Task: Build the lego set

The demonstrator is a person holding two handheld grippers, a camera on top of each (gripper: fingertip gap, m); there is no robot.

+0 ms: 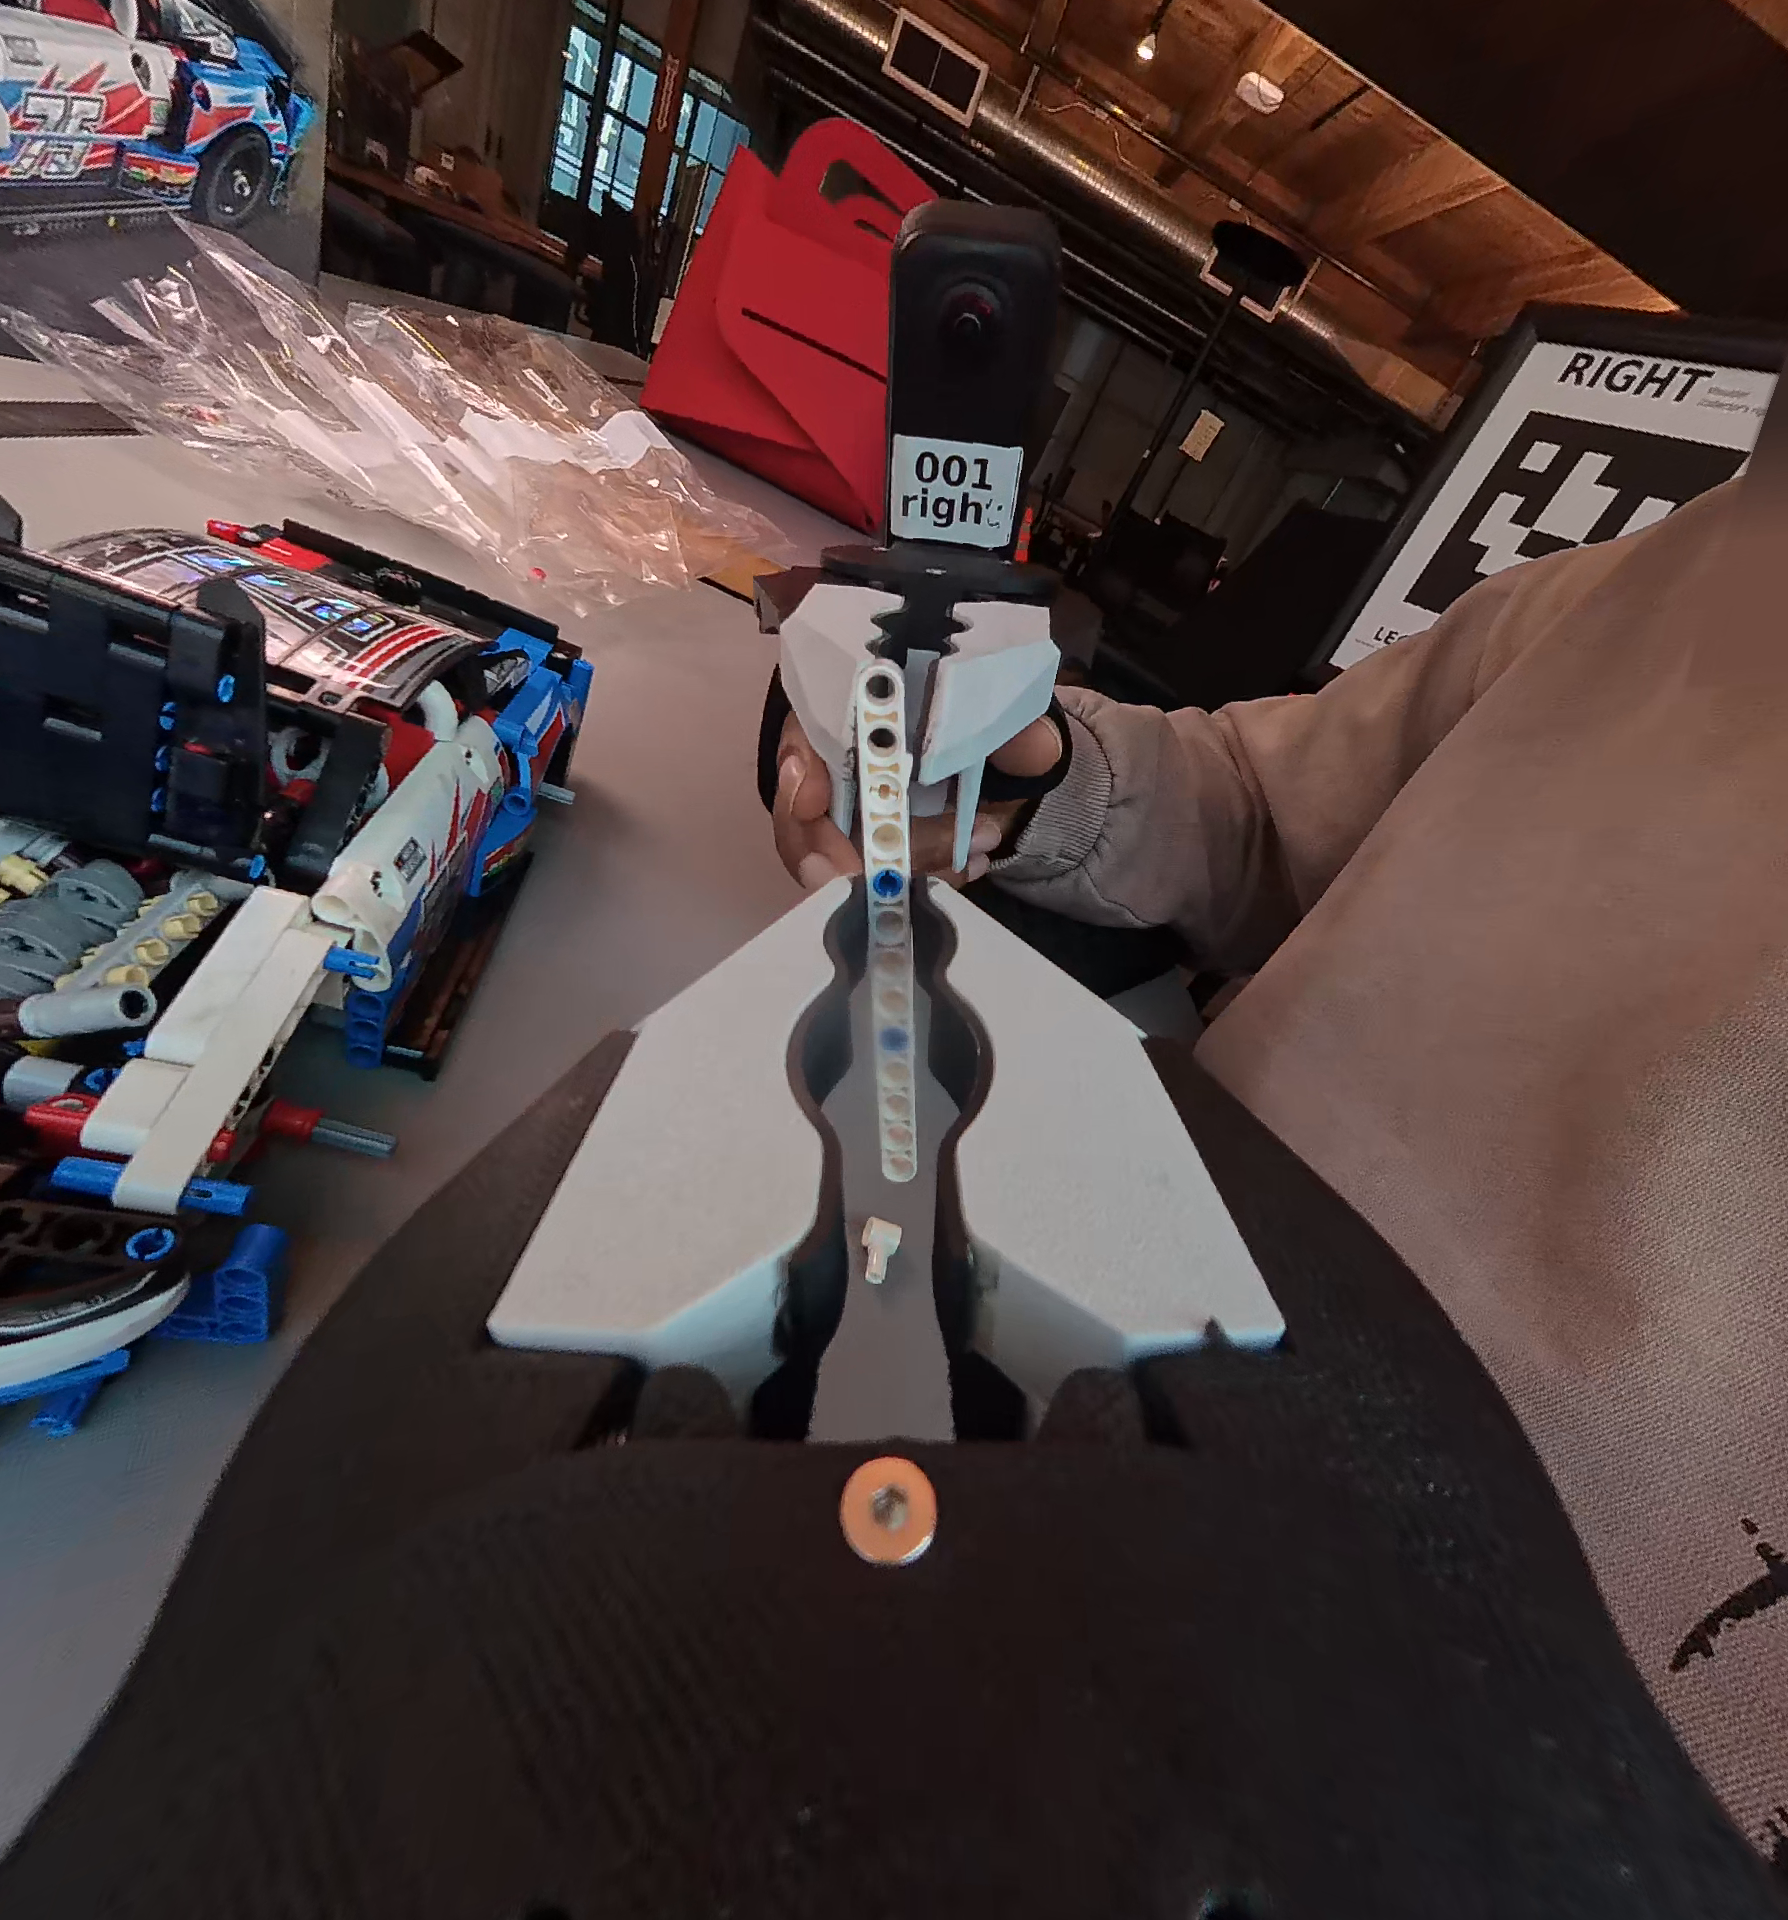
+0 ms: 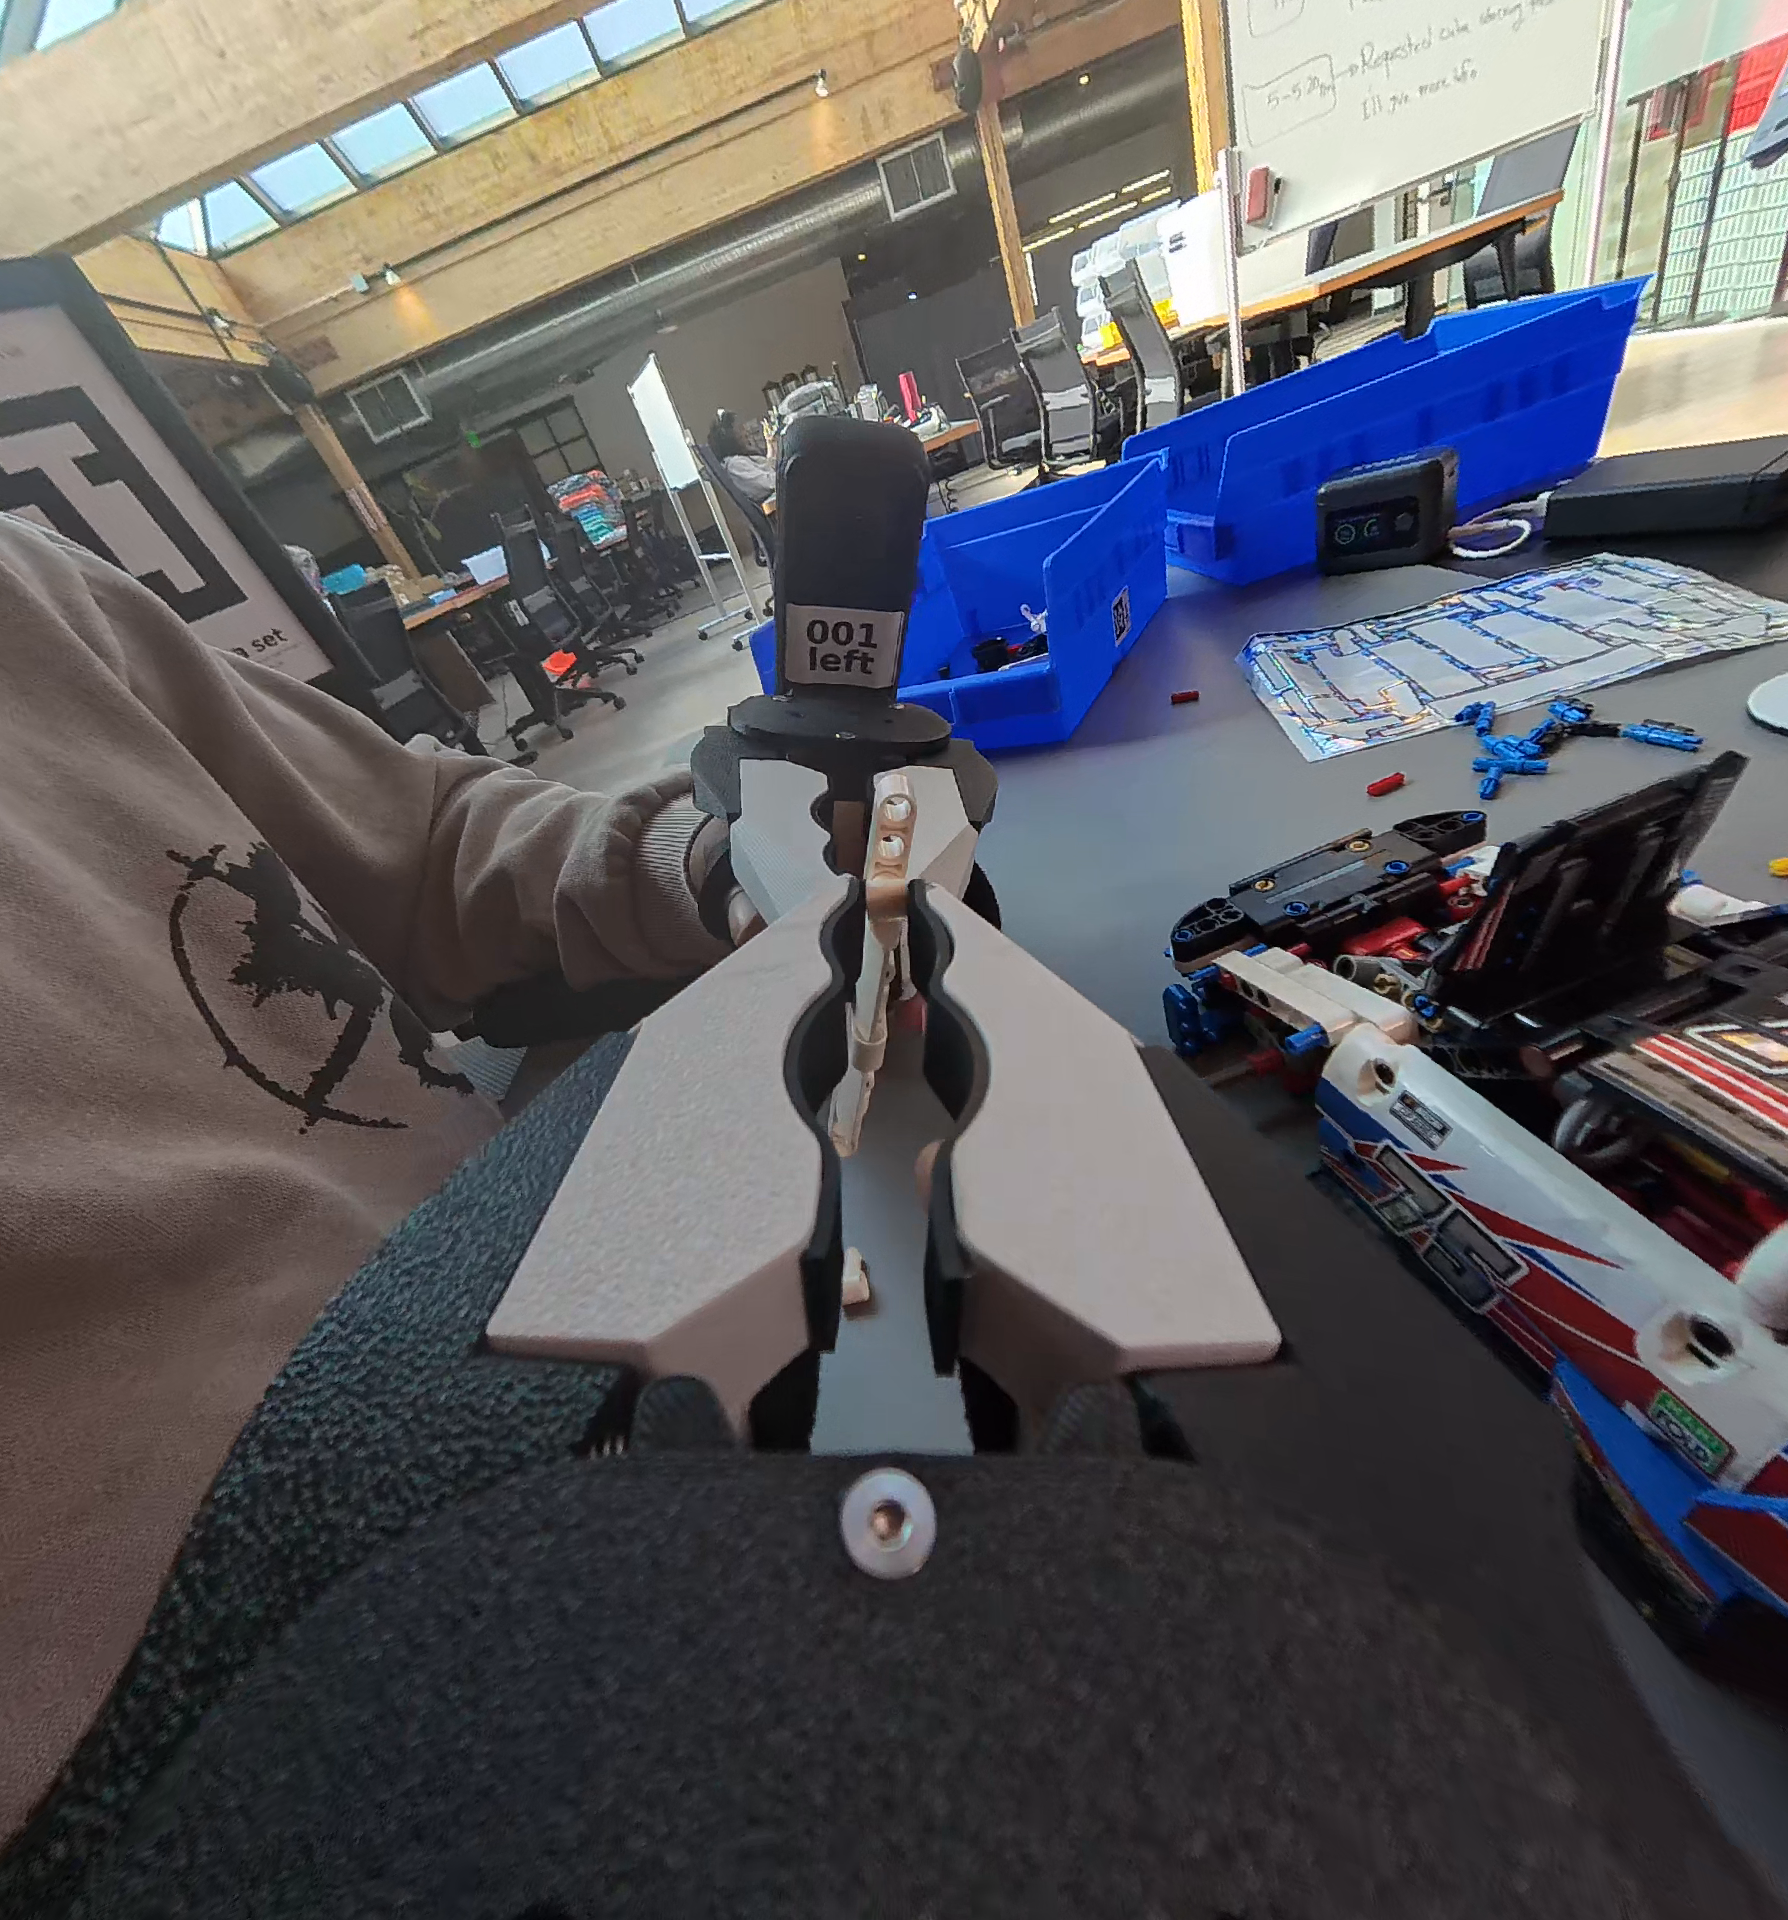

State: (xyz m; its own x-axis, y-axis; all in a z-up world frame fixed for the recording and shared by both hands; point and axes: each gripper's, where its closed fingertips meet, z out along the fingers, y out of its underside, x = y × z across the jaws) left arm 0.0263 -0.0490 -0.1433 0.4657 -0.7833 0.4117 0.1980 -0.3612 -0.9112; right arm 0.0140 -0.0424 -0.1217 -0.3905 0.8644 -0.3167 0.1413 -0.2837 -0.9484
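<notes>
A long white holed beam [image 1: 885, 935] with two blue pins in it spans the gap between my two grippers, which face each other above the grey table. My left gripper [image 1: 888, 891] is shut on the near part of the beam. My right gripper [image 2: 886, 896] is shut on the beam [image 2: 874, 977], seen edge-on there. Each gripper also shows in the other's view, the right one [image 1: 905, 675] and the left one [image 2: 869, 831], held by gloved hands. A small white pin [image 1: 879, 1247] lies on the table below. The partly built race car [image 1: 246, 831] stands beside them, also in the right wrist view [image 2: 1492, 1143].
Clear plastic bags [image 1: 402, 416], a red folded carrier [image 1: 796, 343] and the set's box [image 1: 90, 104] lie behind the car. Blue bins [image 2: 1056, 603], a sticker sheet [image 2: 1492, 644] and loose blue pins [image 2: 1534, 738] sit on the table. The person's tan sleeve [image 1: 1389, 779] is close. Less than 4 cm separates the two grippers' tips.
</notes>
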